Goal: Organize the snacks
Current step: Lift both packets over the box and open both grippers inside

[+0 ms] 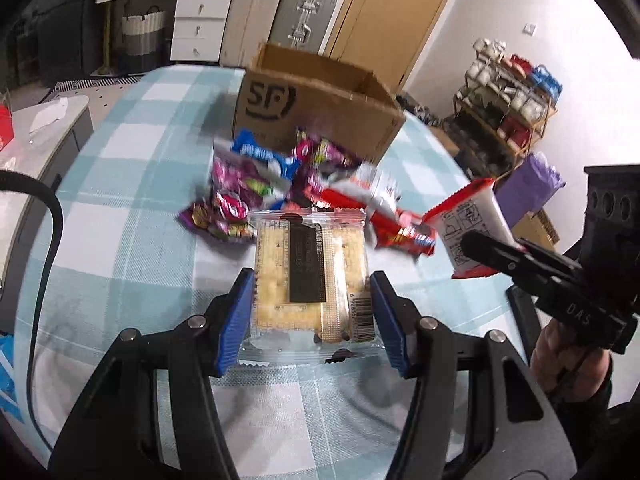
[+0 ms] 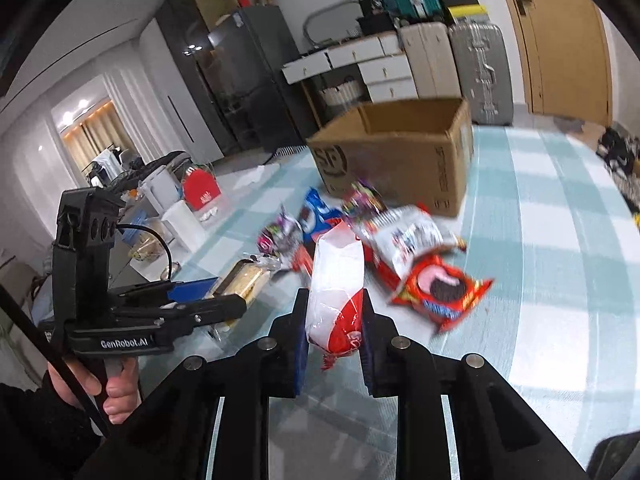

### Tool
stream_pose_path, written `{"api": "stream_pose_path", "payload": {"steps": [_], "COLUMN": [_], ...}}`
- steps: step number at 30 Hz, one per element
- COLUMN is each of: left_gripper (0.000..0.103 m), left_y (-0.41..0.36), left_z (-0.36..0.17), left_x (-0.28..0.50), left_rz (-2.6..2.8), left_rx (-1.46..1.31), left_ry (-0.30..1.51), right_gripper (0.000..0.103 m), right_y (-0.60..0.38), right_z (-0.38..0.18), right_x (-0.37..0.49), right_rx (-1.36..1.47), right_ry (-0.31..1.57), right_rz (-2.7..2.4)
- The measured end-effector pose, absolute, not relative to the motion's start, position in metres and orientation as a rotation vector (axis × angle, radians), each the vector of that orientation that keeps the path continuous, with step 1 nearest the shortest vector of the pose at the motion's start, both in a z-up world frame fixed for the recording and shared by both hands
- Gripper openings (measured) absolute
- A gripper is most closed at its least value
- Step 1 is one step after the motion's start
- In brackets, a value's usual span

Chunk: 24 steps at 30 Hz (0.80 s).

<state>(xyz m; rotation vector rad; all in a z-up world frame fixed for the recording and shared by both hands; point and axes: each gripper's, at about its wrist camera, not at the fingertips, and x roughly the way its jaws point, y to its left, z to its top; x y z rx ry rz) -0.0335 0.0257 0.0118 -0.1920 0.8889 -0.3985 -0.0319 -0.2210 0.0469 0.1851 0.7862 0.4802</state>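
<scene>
My left gripper (image 1: 312, 288) is shut on a clear cracker packet (image 1: 310, 276) with a black label, held above the checked tablecloth. It also shows in the right wrist view (image 2: 244, 280). My right gripper (image 2: 335, 308) is shut on a red and white snack packet (image 2: 338, 288), seen at the right in the left wrist view (image 1: 472, 232). A pile of snack packets (image 1: 288, 184) lies on the table between the grippers and an open cardboard box (image 1: 316, 104). The box (image 2: 396, 152) stands beyond the pile.
A red cookie packet (image 2: 440, 292) lies apart at the pile's right. The round table (image 1: 132, 208) has a blue and white checked cloth. A side counter (image 2: 176, 216) with containers stands left. Suitcases (image 1: 304, 12) and drawers are behind; a shelf rack (image 1: 508, 108) stands right.
</scene>
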Motion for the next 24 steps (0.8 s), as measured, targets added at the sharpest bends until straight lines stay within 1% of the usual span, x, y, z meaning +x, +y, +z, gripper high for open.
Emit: {"api": "stream_pose_path", "payload": {"steps": [4, 12, 17, 24], "left_gripper": [0.055, 0.055, 0.055, 0.055], "left_y": [0.029, 0.03, 0.04, 0.041], "left_z": [0.038, 0.089, 0.133, 0.184], "left_x": [-0.034, -0.011, 0.023, 0.079], "left_rz": [-0.404, -0.434, -0.405, -0.405], "left_rx": [-0.172, -0.14, -0.127, -0.103], "left_ry": [0.843, 0.779, 0.723, 0.703], "right_gripper": [0.021, 0.021, 0.021, 0.021], "right_y": [-0.214, -0.212, -0.216, -0.214], "right_z": [0.068, 0.116, 0.145, 0.189], "right_x": [-0.031, -0.017, 0.006, 0.047], "right_rx": [0.159, 0.135, 0.156, 0.126], "right_ry": [0.744, 0.659, 0.624, 0.585], "right_rz": [0.495, 0.534, 0.548, 0.579]}}
